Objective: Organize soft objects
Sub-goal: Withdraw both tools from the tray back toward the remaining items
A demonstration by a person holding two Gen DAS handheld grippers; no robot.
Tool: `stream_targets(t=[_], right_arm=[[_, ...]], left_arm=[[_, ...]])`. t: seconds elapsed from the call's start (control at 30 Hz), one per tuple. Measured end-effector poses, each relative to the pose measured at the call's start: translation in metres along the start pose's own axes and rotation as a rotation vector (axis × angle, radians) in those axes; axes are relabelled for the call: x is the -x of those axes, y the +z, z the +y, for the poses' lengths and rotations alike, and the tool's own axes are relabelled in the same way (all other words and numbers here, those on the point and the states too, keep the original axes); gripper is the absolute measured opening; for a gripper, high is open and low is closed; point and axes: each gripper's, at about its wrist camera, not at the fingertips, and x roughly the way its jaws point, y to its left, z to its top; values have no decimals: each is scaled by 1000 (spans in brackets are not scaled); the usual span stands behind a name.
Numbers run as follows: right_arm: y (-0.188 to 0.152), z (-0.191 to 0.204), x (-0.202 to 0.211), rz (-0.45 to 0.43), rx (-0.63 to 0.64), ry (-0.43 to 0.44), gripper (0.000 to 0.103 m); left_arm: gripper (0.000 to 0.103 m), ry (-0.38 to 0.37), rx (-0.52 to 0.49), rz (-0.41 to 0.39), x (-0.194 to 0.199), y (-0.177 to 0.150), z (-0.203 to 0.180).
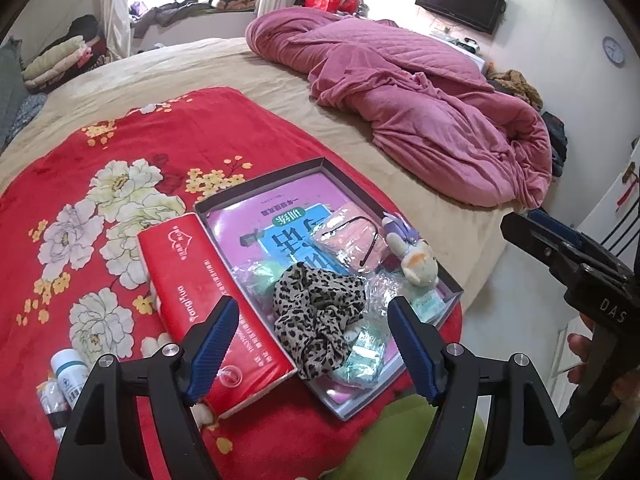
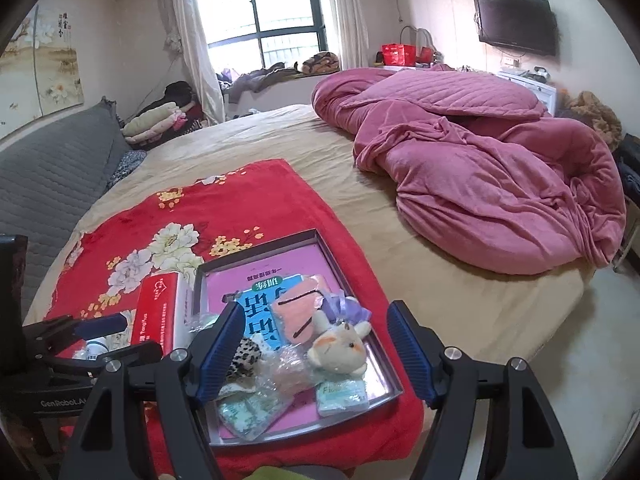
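A shallow grey box lid [image 1: 264, 178] [image 2: 256, 255] lies on a red floral blanket [image 1: 100, 152] [image 2: 224, 200] on the bed. In it are a leopard-print scrunchie [image 1: 316, 312] [image 2: 244, 354], a small plush toy [image 1: 416, 260] [image 2: 340, 350], a bagged pink item [image 1: 352, 240] [image 2: 300, 314] and pale green tissue packs [image 1: 364, 354] [image 2: 340, 394]. A red tissue pack [image 1: 208, 296] [image 2: 156, 312] lies left of the box. My left gripper [image 1: 316, 344] is open and empty, just above the scrunchie. My right gripper [image 2: 316, 350] is open and empty, hovering over the plush toy.
A crumpled pink quilt [image 1: 420, 112] [image 2: 480, 160] fills the far right of the beige bed [image 2: 420, 280]. Small white bottles [image 1: 70, 372] stand on the blanket at the left. The bed edge drops to the floor [image 1: 516, 280] on the right. Folded clothes [image 2: 160, 120] lie far left.
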Motion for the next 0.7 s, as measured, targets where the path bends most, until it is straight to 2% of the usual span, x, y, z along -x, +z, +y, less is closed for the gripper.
stream_targets(t=[0.37, 0.7], right_arm=[[-6, 25, 15, -2, 32, -38, 73], [-3, 71, 28, -20, 84, 7, 73]], left_arm=[[78, 24, 43, -37, 36, -11, 28], [78, 71, 84, -58, 71, -33, 64]])
